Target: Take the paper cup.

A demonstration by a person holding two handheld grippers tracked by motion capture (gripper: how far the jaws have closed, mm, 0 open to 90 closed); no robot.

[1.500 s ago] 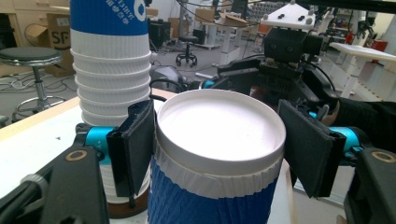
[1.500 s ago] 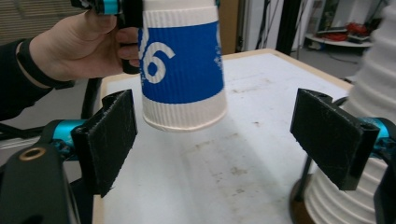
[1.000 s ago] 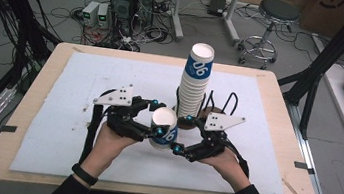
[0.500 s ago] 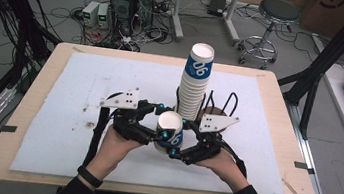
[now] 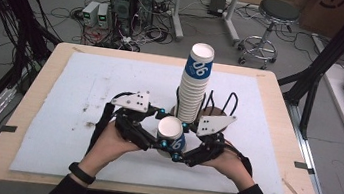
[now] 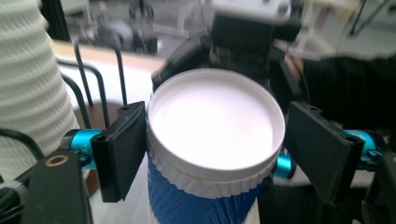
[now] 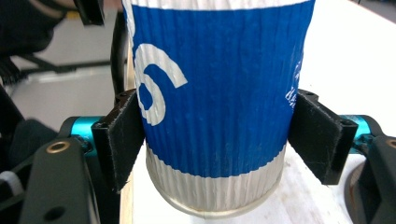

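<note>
Holding a single paper cup (image 5: 171, 133) between them, two hand-held grippers meet near the front middle of the counter (image 5: 85, 90), which is covered by a white mat. The cup is blue with a white band at its base, ribbed sides and a white lid or rim on top. It stands upright, just in front of a tall stack of matching cups (image 5: 194, 87) that sits in a black wire holder (image 5: 219, 103) on a round base.

The left hand-held gripper (image 5: 154, 137) comes in from the cup's left side. In the left gripper view its two black pads stand on either side of the cup's upper rim (image 6: 215, 126); the left pad touches the rim, while the right pad stands a little off it, so this grip looks loosened. Its jaws have just been opening, with the cup between them.

The right hand-held gripper (image 5: 180, 151) comes in from the cup's right side. In the right gripper view its pads sit against the lower blue part of the cup (image 7: 215, 93), one on each side, at a middling width. Its jaws have just been closing onto the cup, and they now appear to press on it.

The person's hands (image 5: 111, 144) hold both tools from the near edge of the counter.
</note>
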